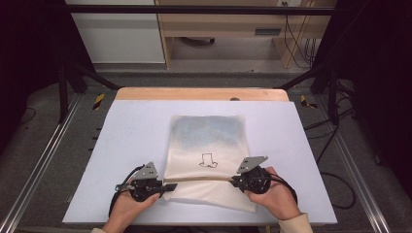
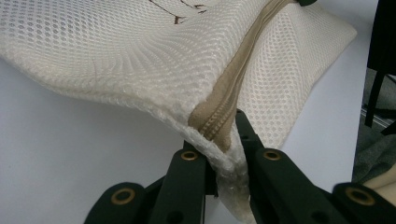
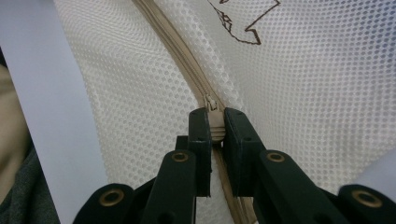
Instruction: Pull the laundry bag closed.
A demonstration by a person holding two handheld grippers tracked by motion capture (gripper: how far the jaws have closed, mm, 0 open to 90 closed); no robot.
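Observation:
A cream mesh bag (image 1: pixel 206 141) with a small dark boot drawing (image 1: pixel 209 160) lies flat on the white table pad (image 1: pixel 131 131). A beige zipper (image 1: pixel 199 178) runs across its near part. My left gripper (image 1: pixel 170 186) is shut on the bag's left edge at the zipper's end (image 2: pixel 219 126), lifting the mesh a little off the pad. In its own view the left gripper (image 2: pixel 224 149) pinches the bunched mesh. My right gripper (image 1: pixel 232 179) is shut on the zipper pull (image 3: pixel 212 116) near the bag's right side; the right gripper (image 3: pixel 215 126) has the zipper (image 3: pixel 182 51) curving away beyond it.
The pad sits on a wooden tabletop (image 1: pixel 201 93) whose far edge shows. Metal frame rails (image 1: pixel 43 160) run along both sides. Cables (image 1: pixel 335 179) trail on the floor at the right. A cabinet (image 1: pixel 218 24) stands at the back.

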